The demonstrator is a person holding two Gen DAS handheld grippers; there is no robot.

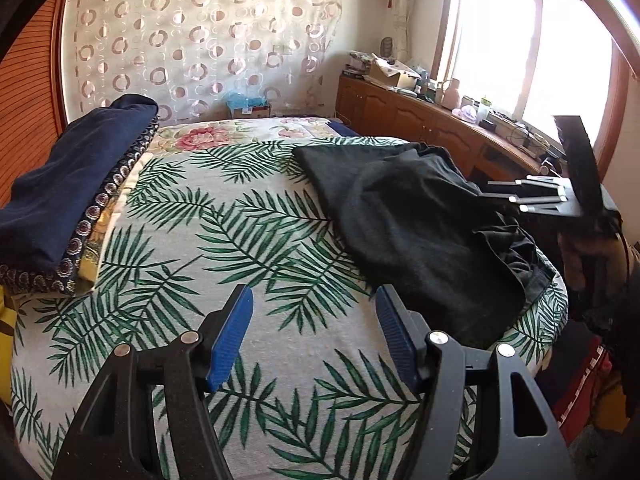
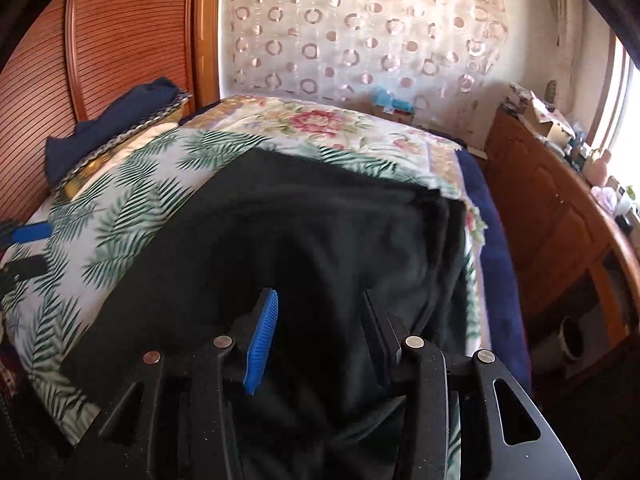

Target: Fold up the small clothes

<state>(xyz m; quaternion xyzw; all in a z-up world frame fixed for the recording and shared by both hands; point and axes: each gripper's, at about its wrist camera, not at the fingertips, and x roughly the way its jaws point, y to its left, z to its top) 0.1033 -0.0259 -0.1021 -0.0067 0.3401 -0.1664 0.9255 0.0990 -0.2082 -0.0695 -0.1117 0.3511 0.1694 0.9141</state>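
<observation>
A black garment [image 1: 420, 232] lies loosely rumpled on the right half of the bed's leaf-print cover [image 1: 240, 240], with its near end bunched at the bed's edge. My left gripper [image 1: 314, 294] is open above bare cover just left of the garment, with nothing between its blue pads. In the right wrist view the black garment [image 2: 320, 232] fills the middle. My right gripper [image 2: 319, 296] is open over the garment, which lies below the pads, not pinched. A person's hand [image 1: 580, 256] holds that tool at the bed's right edge.
A folded navy garment [image 1: 72, 200] tops a stack of patterned bedding at the bed's left side, in front of a louvred wooden door [image 2: 120, 40]. A wooden cabinet [image 1: 420, 120] with clutter runs under the window on the right. A round pot [image 2: 572, 336] stands on the floor.
</observation>
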